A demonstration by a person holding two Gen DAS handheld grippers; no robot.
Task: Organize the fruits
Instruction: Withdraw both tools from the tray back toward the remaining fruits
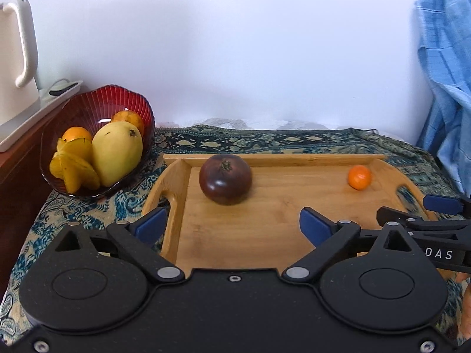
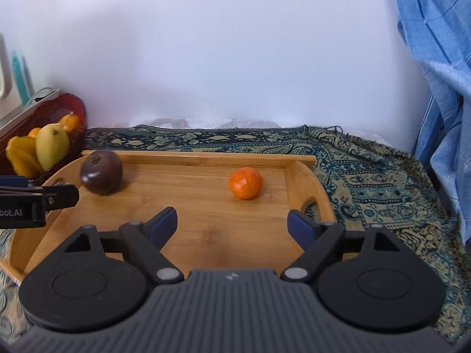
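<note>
A dark purple round fruit rests on the wooden tray near its far left corner. A small orange mandarin lies toward the tray's far right. My left gripper hovers open over the tray's near left, short of the dark fruit, with nothing between its blue pads. My right gripper is open too, short of the mandarin, and holds nothing. A red glass bowl left of the tray holds a yellow mango, a starfruit and oranges.
A patterned blue and beige cloth covers the table under the tray. A white kettle stands on a white tray at far left. Blue fabric hangs at the right. A white wall rises behind the table.
</note>
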